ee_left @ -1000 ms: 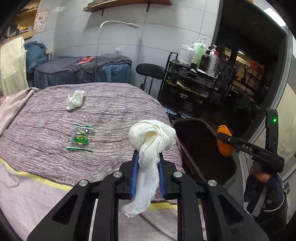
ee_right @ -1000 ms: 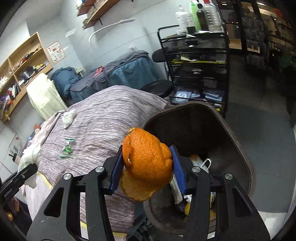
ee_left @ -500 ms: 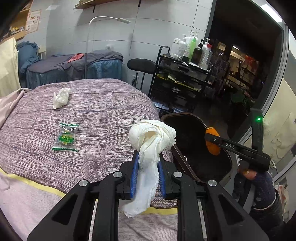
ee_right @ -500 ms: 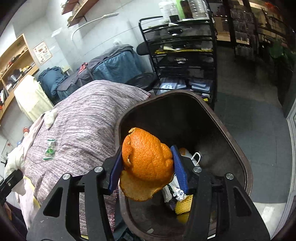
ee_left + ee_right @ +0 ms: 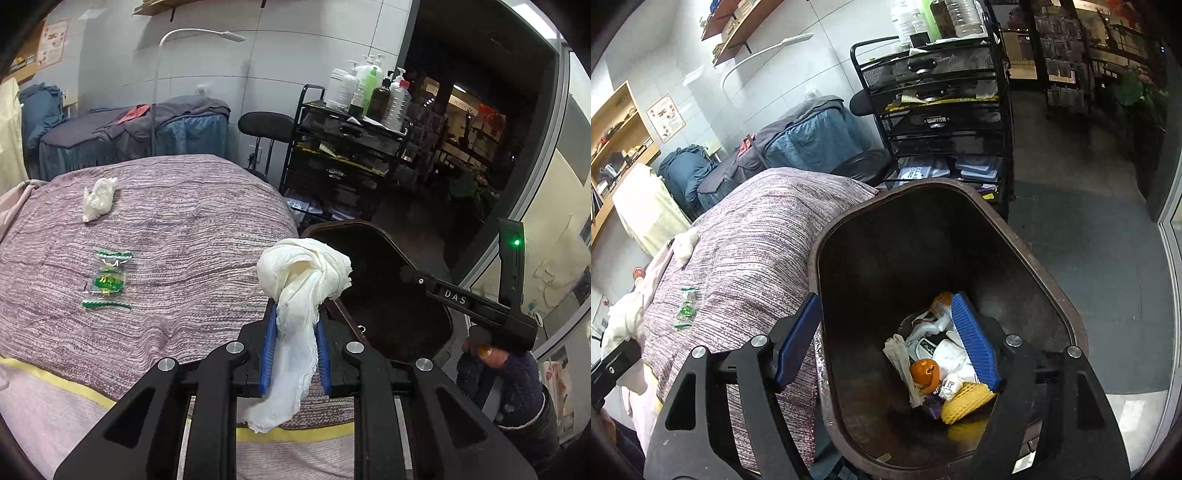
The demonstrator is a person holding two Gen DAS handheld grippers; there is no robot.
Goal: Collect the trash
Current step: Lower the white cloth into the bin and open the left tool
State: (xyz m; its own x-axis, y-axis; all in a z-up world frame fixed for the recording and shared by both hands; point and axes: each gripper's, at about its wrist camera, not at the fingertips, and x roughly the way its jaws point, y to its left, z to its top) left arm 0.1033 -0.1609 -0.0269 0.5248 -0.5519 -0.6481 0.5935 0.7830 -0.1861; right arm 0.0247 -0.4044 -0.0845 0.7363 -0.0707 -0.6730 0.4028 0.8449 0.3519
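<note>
while the right gripper (image 5: 886,339) hangs wide open over the dark brown plastic bin (image 5: 1049,284) — orange peel (image 5: 924,372) lies inside — the left gripper (image 5: 294,341) clamps a crumpled white tissue (image 5: 303,273) beside the rim; next, i'd say, carry it over the bin and release.

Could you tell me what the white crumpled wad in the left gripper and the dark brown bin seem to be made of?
The white crumpled wad, clamped in the left gripper, looks like soft tissue paper: matte, creased, its tail hanging limp. The dark brown bin looks like moulded plastic: smooth walls with a rounded rim and a dull sheen, though metal cannot be ruled out.
</note>
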